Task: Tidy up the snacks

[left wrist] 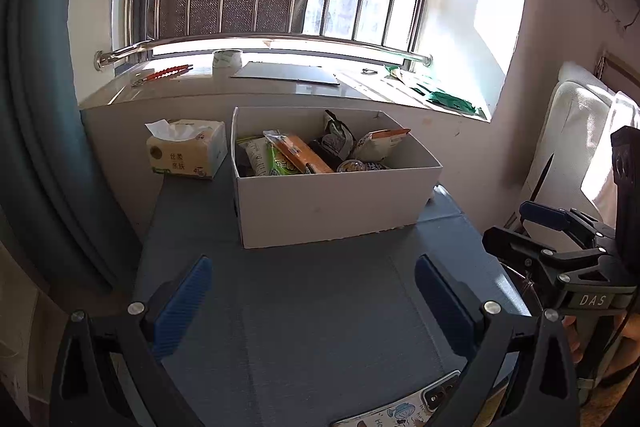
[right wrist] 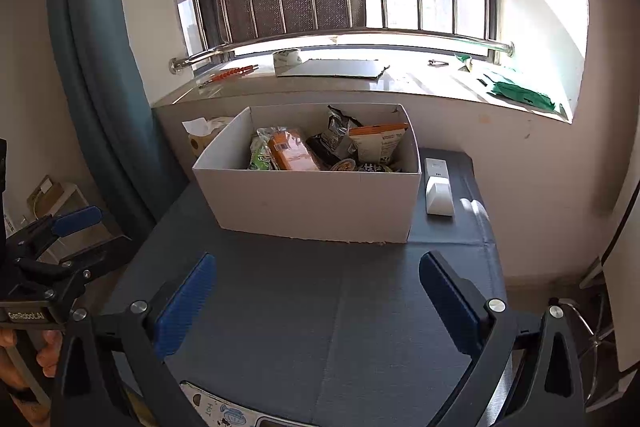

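The snacks were seen only in part, piled inside the white cardboard box at the far half of the dark table; its near wall hid their lower halves. An orange packet, a green packet, a grey foil bag and a white-and-orange pouch could be told apart, but their printing was too small to be read. A phone case with cartoon drawings was cut off by the lower edge, and only "HoT" could be read on it in the right wrist view. The tissue pack, left of the box, bore Chinese characters and was largely hidden behind the box in the right view. "DAS" was read on the right gripper's body in the left view, and "GenRobot.AI" on the left gripper's body in the right view. A white device lay just beside the box's right wall. Both grippers were held released, fingers wide apart and nothing between them, over the bare near half of the table, well apart from the box. Open room remained between the box and the table's near edge.
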Available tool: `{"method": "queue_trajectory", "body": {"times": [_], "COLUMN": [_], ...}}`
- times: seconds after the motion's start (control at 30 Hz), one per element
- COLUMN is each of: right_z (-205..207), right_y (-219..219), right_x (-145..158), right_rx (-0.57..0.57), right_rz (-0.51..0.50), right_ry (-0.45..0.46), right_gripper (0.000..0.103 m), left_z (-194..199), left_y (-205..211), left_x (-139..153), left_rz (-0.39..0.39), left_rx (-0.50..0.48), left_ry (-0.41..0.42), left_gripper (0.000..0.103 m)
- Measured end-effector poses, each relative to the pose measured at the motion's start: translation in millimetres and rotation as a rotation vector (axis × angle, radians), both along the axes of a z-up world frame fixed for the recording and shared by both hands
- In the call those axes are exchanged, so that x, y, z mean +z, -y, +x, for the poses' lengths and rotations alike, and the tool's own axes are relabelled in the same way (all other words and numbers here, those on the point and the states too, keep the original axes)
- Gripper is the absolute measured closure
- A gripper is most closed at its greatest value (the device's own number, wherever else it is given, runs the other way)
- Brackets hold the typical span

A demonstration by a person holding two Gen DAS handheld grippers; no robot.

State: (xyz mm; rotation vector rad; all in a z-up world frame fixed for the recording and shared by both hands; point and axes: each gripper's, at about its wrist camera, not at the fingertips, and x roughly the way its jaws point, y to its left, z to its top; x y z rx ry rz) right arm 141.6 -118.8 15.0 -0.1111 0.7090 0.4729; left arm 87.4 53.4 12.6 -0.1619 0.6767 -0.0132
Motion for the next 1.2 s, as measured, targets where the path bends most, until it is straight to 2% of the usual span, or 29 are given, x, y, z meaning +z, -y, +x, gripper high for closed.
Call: {"method": "queue_trajectory", "body": {"times": [0.63, 1.2], "right_z": [-2.4, -7.0], "right_y": [-0.9, -1.4], "right_x": [-1.0, 1.6], "right_rx": [0.004, 0.011], "right_rz": [-0.004, -0.010], "right_ry": [-0.001, 0.012], "right_gripper": [0.000, 0.000], "left_z": [-0.4, -0.1], "left_y": [4.6, 2.2], "left_x": [0.5, 0.6], "left_rz": [0.018, -0.011], "left_rx": [-0.009, -0.003], "left_ry": [0.001, -0.001], "left_gripper": [0.000, 0.000]}}
